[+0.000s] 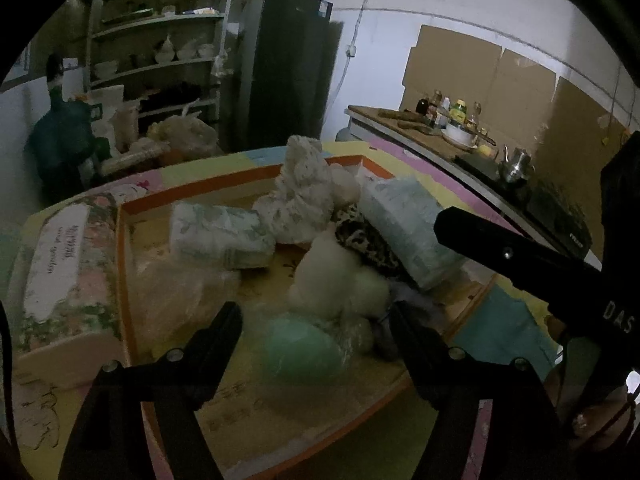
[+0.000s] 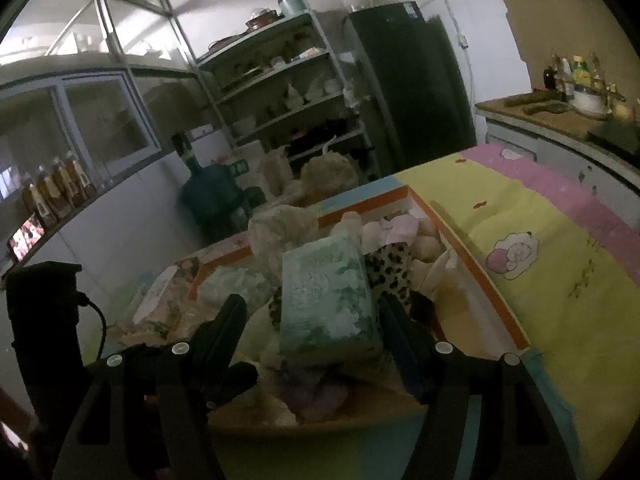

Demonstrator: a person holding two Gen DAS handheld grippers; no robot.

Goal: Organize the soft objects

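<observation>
White walls enclose a dim room. A metal shelving unit (image 1: 160, 40) holding crockery stands beside a dark refrigerator (image 1: 288, 68). Cardboard sheets (image 1: 480, 76) cover the wall above a counter (image 1: 400, 128) carrying bottles. Glazed windows (image 2: 100, 120) occupy another wall.

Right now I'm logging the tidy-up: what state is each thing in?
Left gripper: open, green egg-shaped toy between its jaws, unpressed.
Right gripper: open, astride floral tissue pack.
Orange-rimmed box: lidless, holding soft things.
Leopard-print cloth: crumpled, under the pack.
</observation>
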